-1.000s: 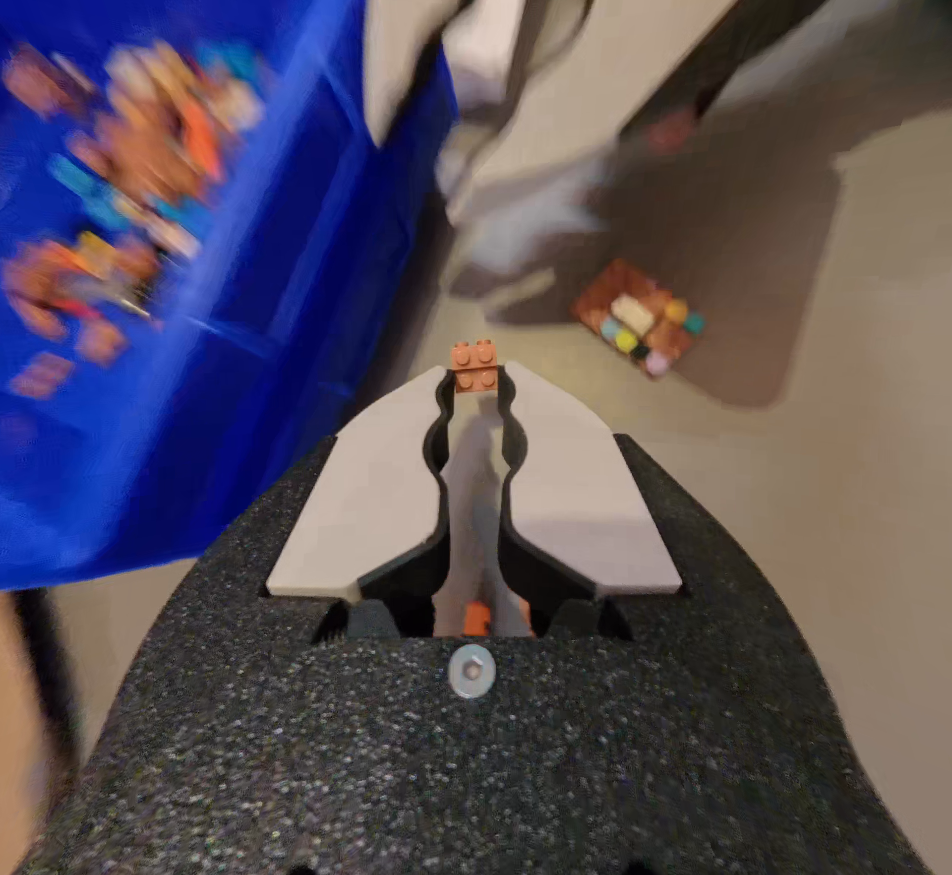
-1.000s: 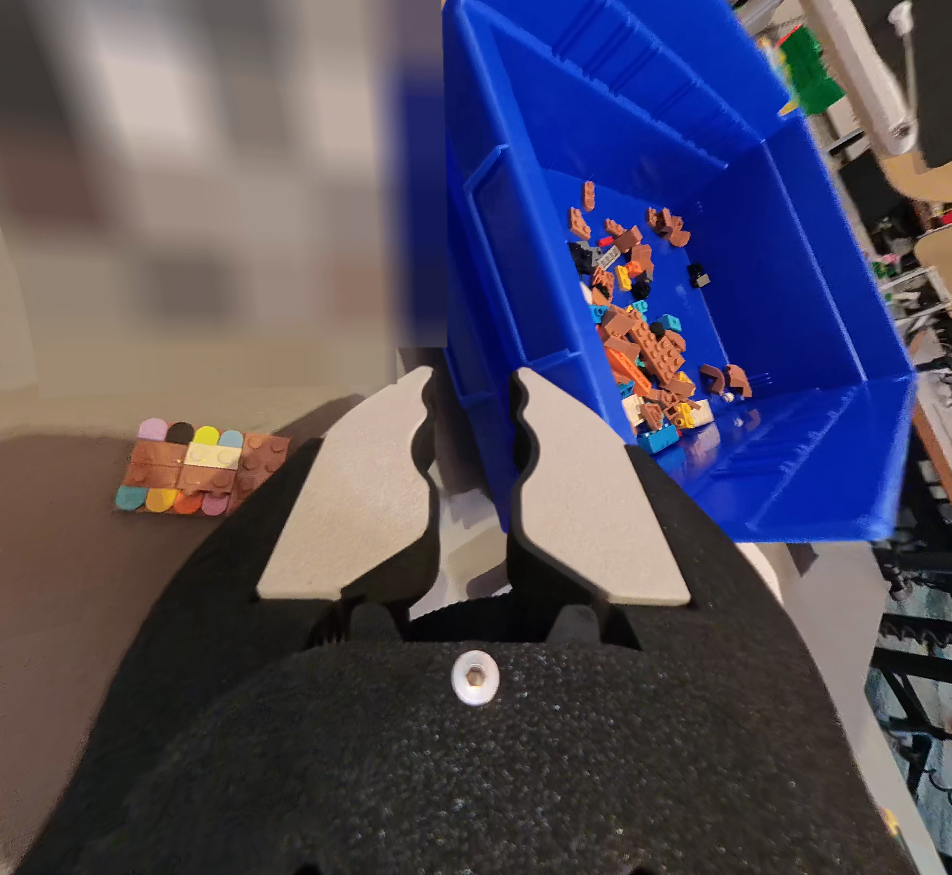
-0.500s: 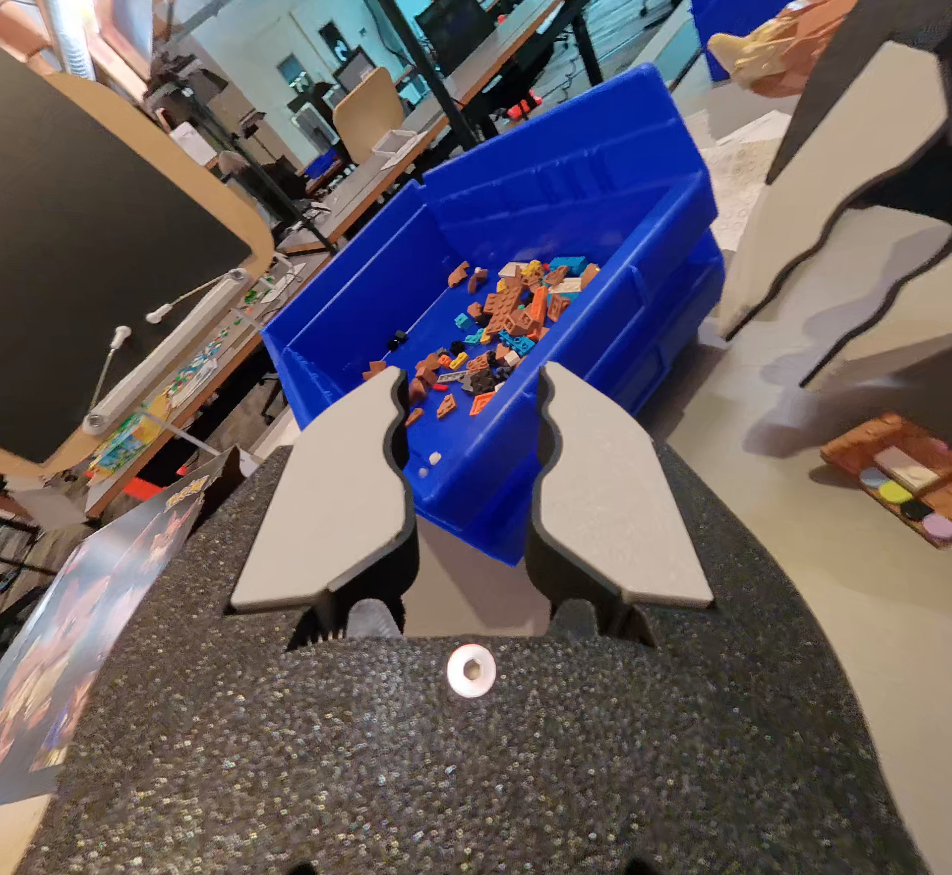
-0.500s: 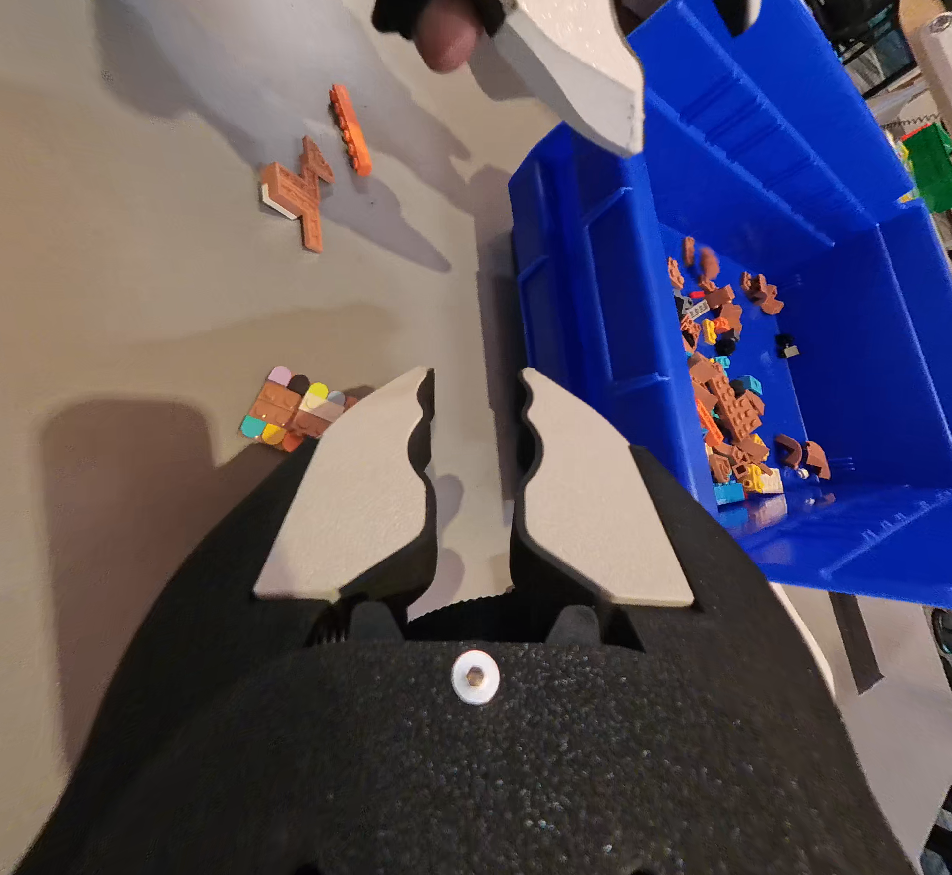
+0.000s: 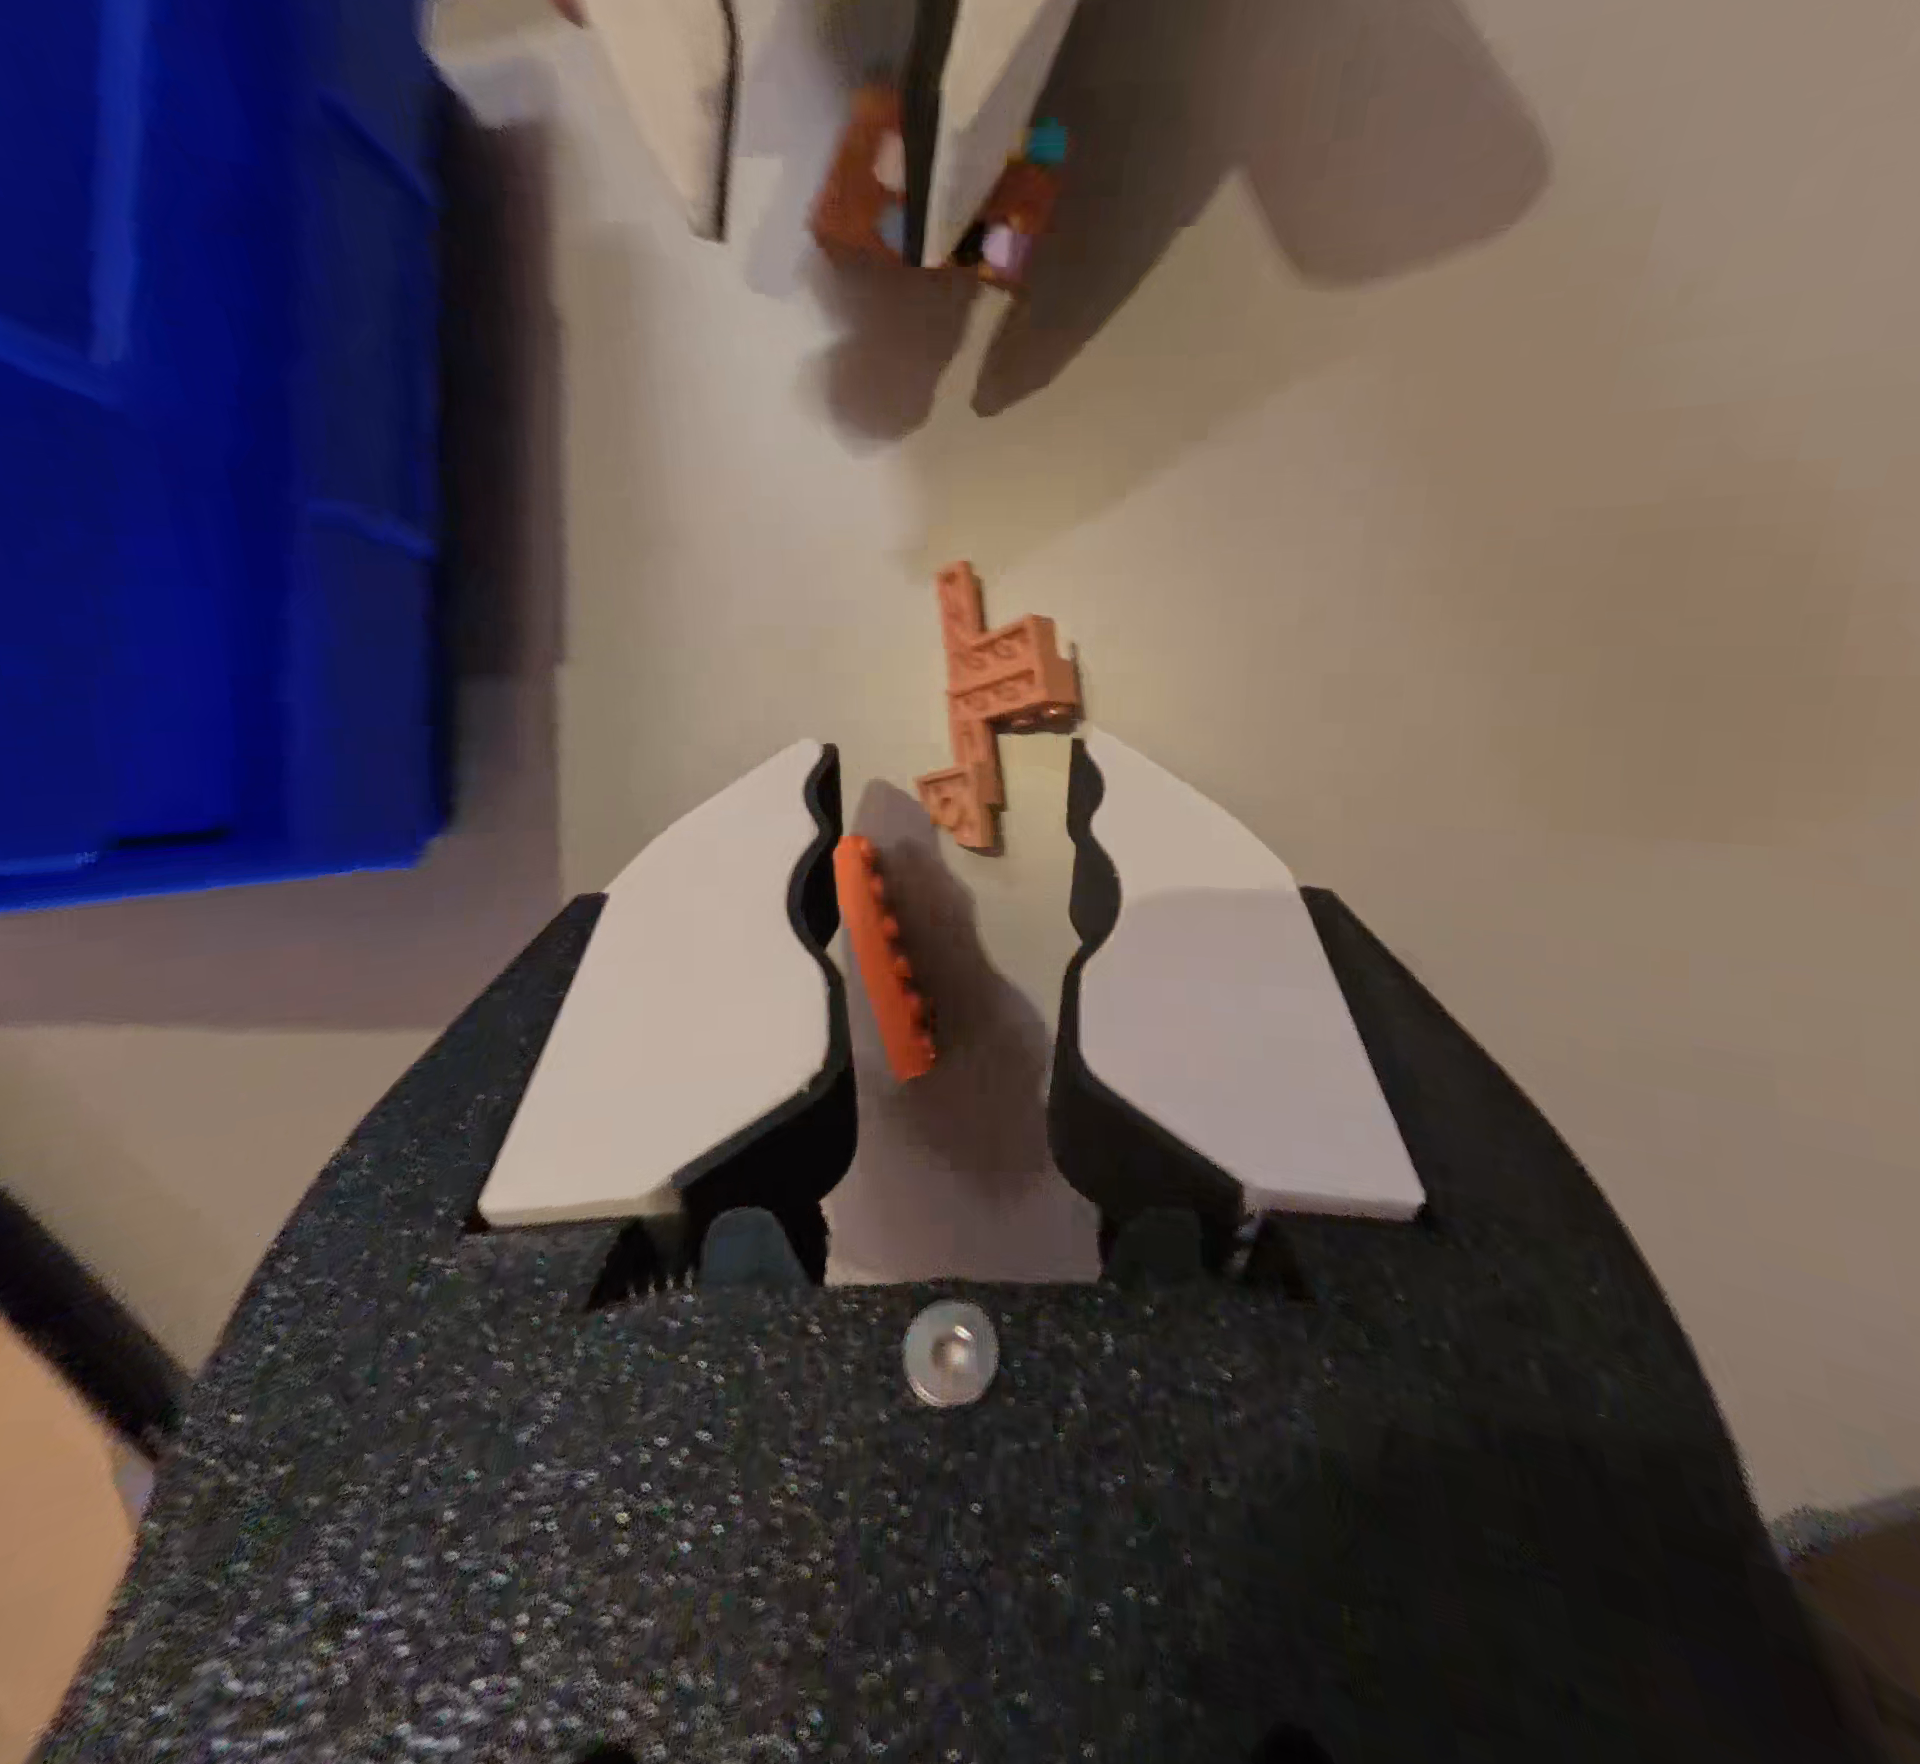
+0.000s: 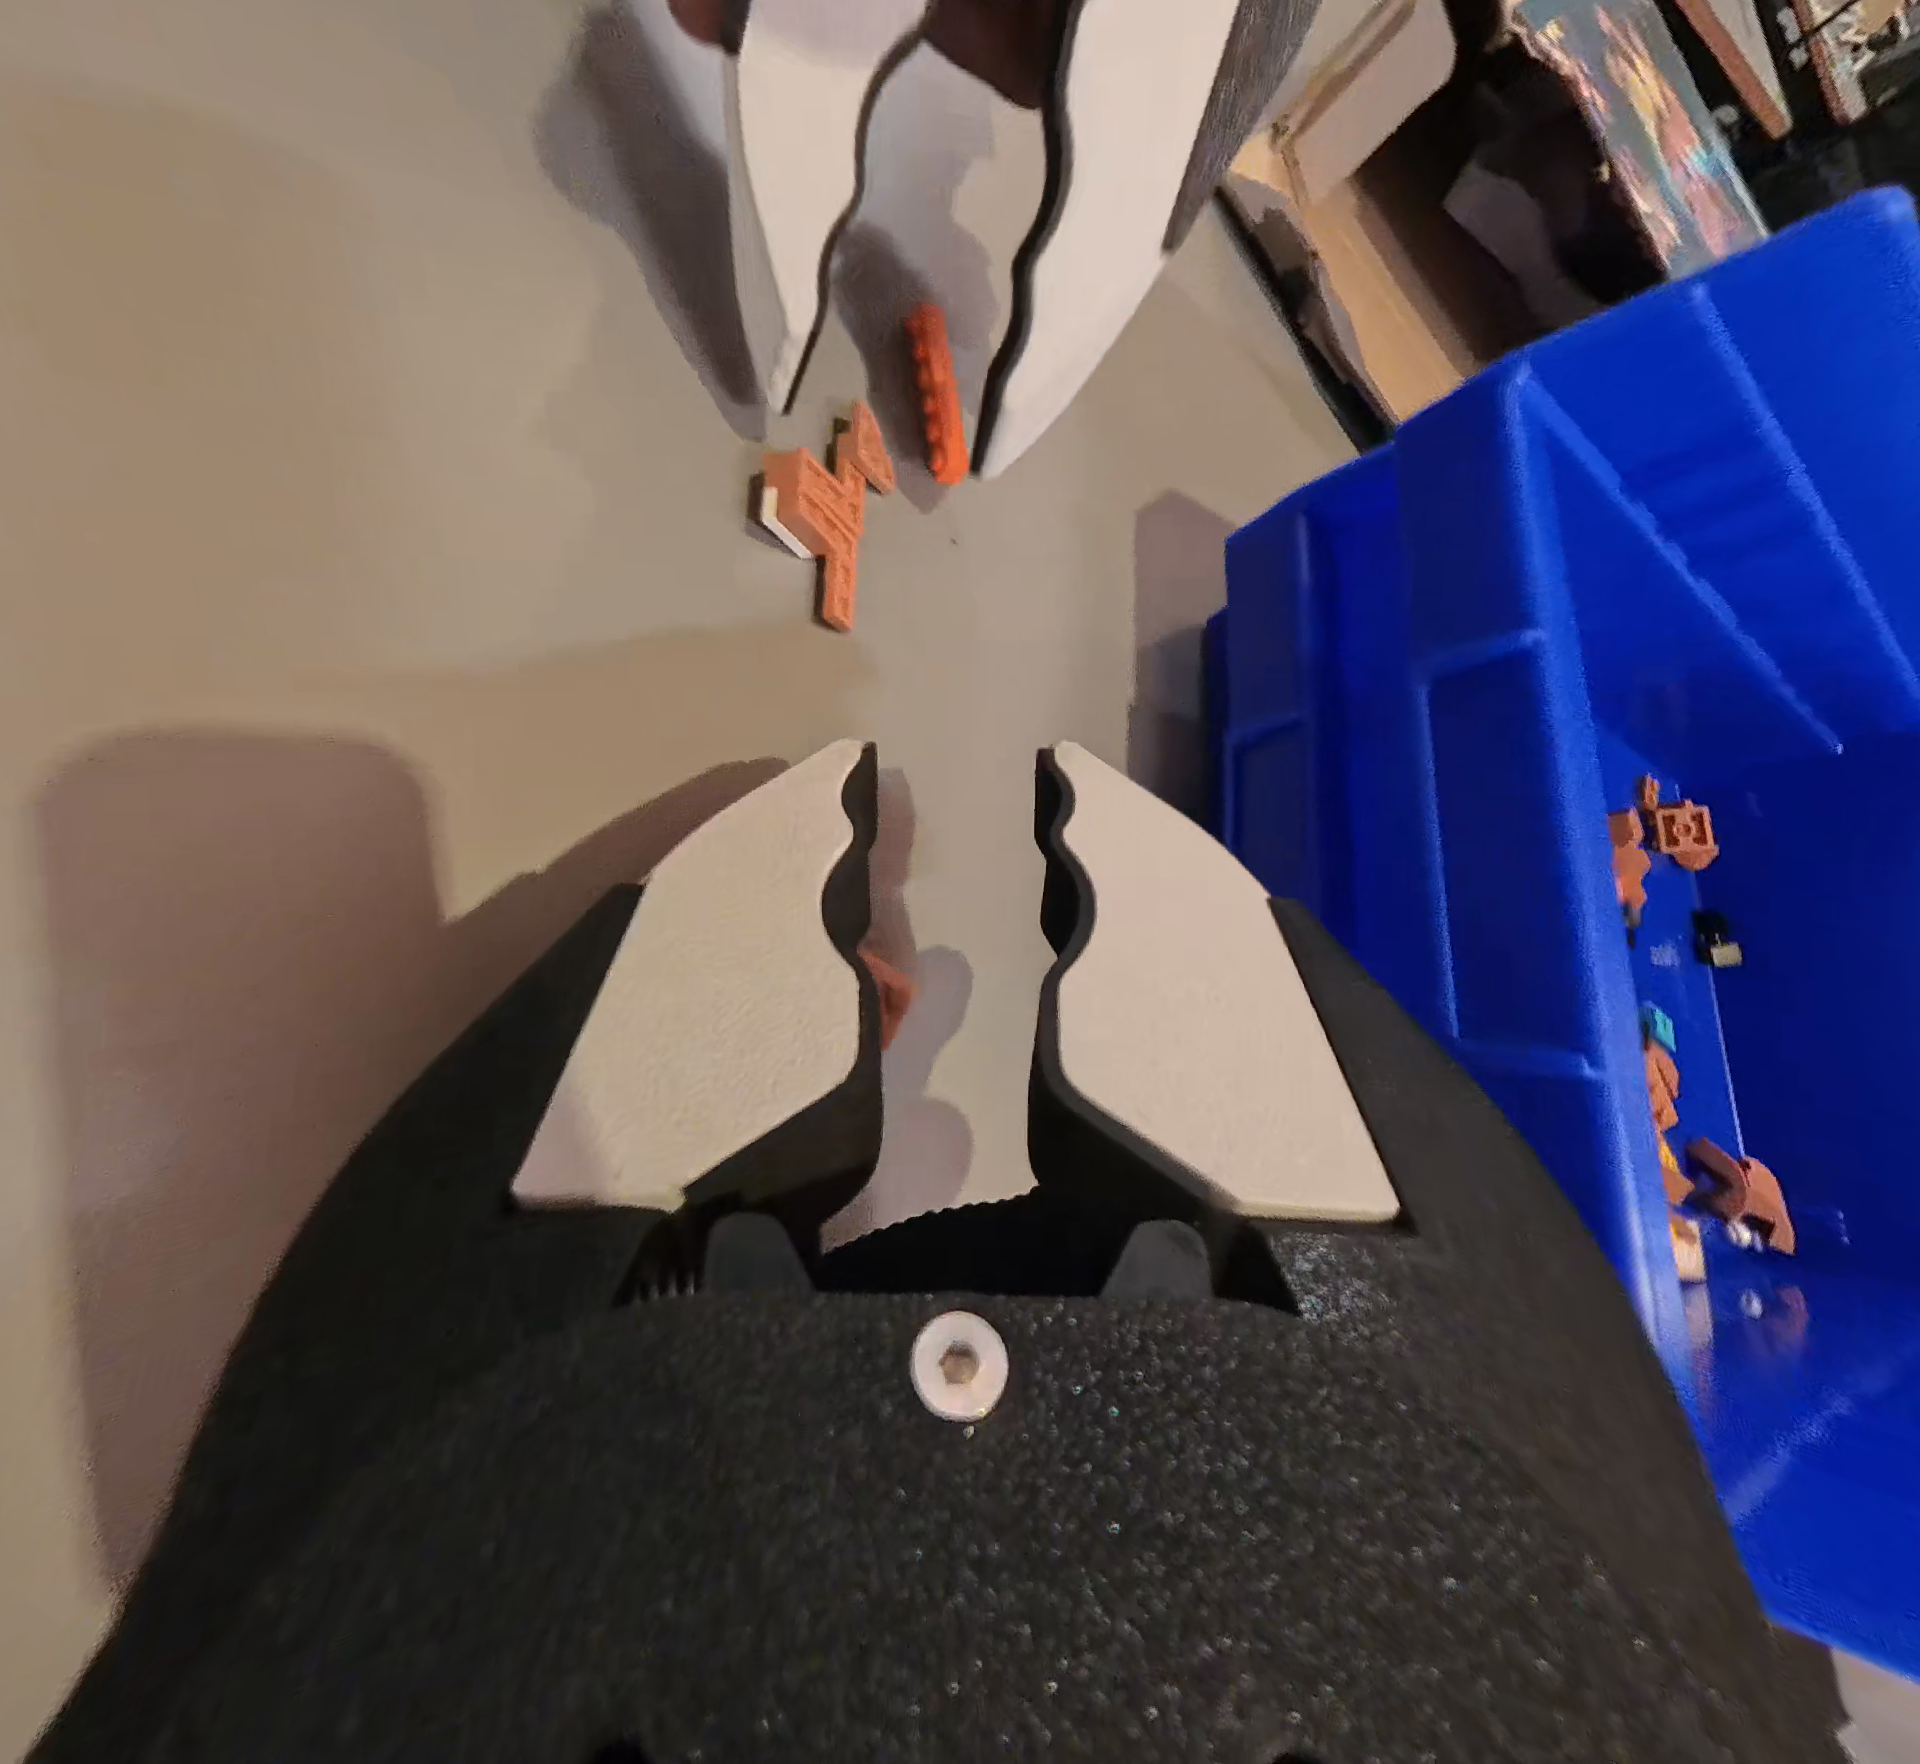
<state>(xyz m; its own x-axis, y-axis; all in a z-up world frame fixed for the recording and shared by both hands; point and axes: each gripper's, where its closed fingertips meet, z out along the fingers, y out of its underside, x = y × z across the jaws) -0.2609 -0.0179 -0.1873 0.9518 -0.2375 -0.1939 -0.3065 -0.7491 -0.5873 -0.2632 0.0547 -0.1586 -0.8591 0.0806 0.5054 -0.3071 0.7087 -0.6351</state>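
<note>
Presently, left wrist view:
Left gripper (image 5: 948, 758): jaws apart, holding nothing, low over the beige tabletop (image 5: 1507, 675).
Orange strip brick (image 5: 883, 961): lies between the fingers, hard by the 9 o'clock finger, studs facing 3 o'clock; contact with that finger cannot be told.
Brown zigzag assembly (image 5: 987, 706): on the table at 12 o'clock, just past the fingertips, apart from the strip.
Right gripper (image 5: 821, 244): enters from 12 o'clock, fingers parted, blurred.
Multicoloured brick plate (image 5: 862, 197): on the table behind those fingers, partly hidden.
Blue bin (image 5: 208, 364): at 9 to 10 o'clock, only its outer wall visible.
Writing: none readable.

Right wrist view:
Right gripper (image 6: 956, 758): jaws apart, empty; a small brown brick edge (image 6: 888, 992) peeks from beneath the 9 o'clock finger.
Left gripper (image 6: 883, 426): at 12 o'clock, tips down, straddling the orange strip brick (image 6: 935, 395).
Brown zigzag assembly (image 6: 826, 509): at 11 o'clock, just beside the strip, with a white piece at its edge.
Blue bin (image 6: 1507, 779): at 3 o'clock, loose brown, teal and black bricks (image 6: 1683, 1143) inside.
Cardboard box (image 6: 1382, 187): at 1 o'clock beyond the bin; printed artwork on its side, text too blurred to read.
</note>
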